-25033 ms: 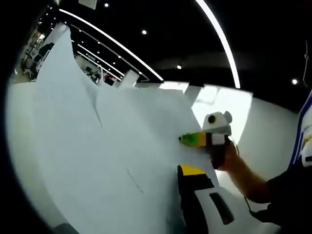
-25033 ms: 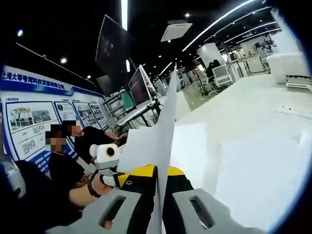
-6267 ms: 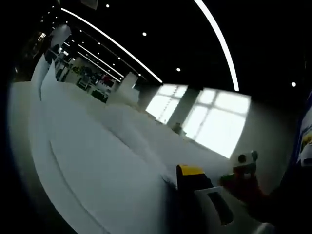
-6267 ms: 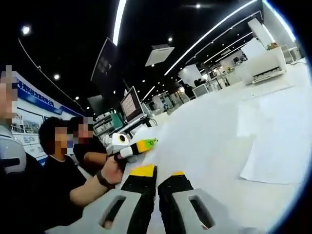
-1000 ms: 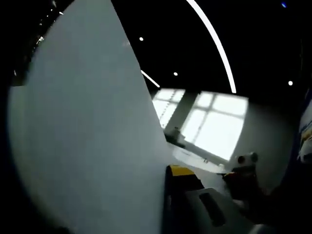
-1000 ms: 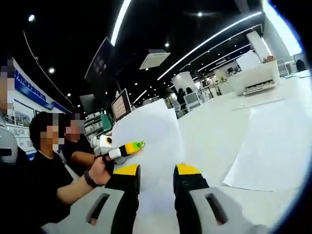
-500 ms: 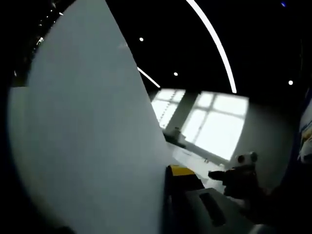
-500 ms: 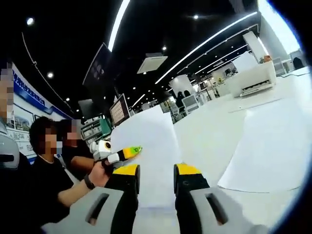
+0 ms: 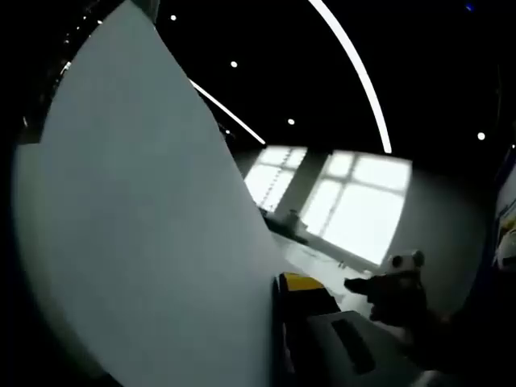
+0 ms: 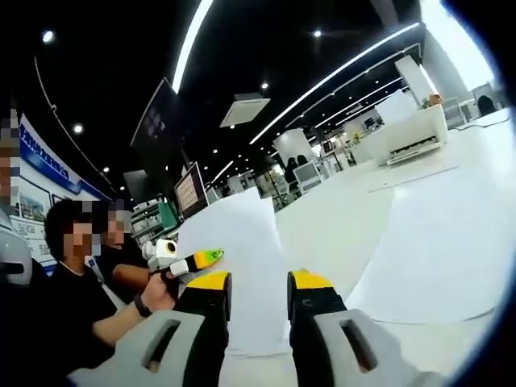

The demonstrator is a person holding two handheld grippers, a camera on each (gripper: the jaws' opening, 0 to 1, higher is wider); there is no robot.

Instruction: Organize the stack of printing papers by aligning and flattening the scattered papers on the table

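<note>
The sorting looks only part done. Nearest in the left gripper view, the left tool [image 9: 282, 322] pinches one lifted sheet [image 9: 145, 242], which rises steeply from its yellow-tipped jaw and blocks the scene behind it. In the right gripper view, the right tool [image 10: 260, 294] stands with its jaws a moderate gap apart, holding nothing, low over the white counter [image 10: 339, 234] and aimed level across it. Just beyond, that same lifted sheet curves up from the left tool, gripped in a person's hand [image 10: 153, 294]. Farther right, another sheet [image 10: 435, 250] lies flat and apart, not yet gathered or squared.
</note>
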